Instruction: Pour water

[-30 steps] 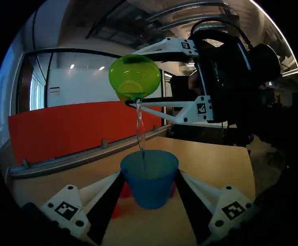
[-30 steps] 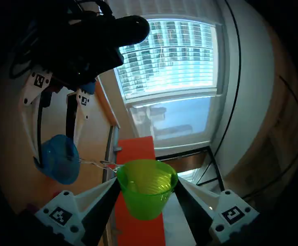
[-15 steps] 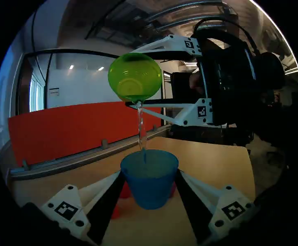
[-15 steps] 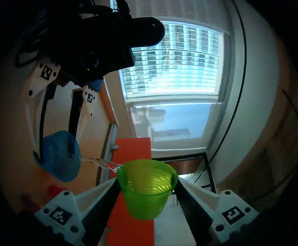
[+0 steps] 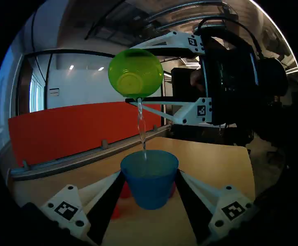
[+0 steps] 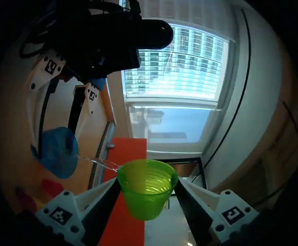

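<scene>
Water (image 5: 141, 127) runs in a thin stream from the lip of the green cup (image 5: 136, 74) down into the blue cup (image 5: 150, 178). Pour step underway.

Left hand-held gripper (image 5: 149, 180) is clamped on the blue cup, both fingers pressing its sides, cup upright just above the table (image 5: 214, 164). Right hand-held gripper (image 6: 147, 186) is gripping the green cup between its fingers. That cup is tipped well over, directly above the left hand-held gripper, with a clear gap between the two cups.

In the right gripper view the stream leaves the green rim toward the blue cup (image 6: 58, 151), off to that gripper's left.

Stream lands inside the blue rim, toward the far side of the mouth, not dead centre.

To do it well, my read: hold the blue cup level and steady under the lip, and add tilt slowly so the stream doesn't jump past the far rim. Bringing the lip closer to the blue cup should cut splash. Water level in the blue cup is hard to tell.
</scene>
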A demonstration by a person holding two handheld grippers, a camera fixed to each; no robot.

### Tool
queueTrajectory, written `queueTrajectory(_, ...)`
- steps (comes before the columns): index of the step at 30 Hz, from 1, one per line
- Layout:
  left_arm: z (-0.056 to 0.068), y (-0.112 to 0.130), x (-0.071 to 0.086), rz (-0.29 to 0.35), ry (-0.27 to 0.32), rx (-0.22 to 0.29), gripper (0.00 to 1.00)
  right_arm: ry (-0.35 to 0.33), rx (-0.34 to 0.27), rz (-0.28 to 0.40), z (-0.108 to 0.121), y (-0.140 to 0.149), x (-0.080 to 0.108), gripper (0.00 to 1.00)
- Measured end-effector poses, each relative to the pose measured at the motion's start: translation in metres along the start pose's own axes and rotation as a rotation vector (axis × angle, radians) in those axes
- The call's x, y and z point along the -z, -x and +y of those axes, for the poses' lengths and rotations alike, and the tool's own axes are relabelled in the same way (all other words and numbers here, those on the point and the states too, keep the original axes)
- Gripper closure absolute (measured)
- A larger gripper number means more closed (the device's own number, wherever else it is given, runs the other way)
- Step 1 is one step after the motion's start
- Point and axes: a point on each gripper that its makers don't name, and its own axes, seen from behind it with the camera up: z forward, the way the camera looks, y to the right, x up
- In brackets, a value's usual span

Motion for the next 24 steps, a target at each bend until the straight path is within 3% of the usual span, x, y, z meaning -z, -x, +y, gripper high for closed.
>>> queueTrajectory(7,0.0,-0.001,0.0,0.0,-0.001,-0.003,0.15,0.008,0.043,0.002,0.0,-0.008,-0.001,0.1)
queueTrajectory(24,0.001,-0.001,-0.001,0.004,-0.001,0.002,0.15,0.015,0.078,0.01,0.0,-0.017,-0.001,0.1)
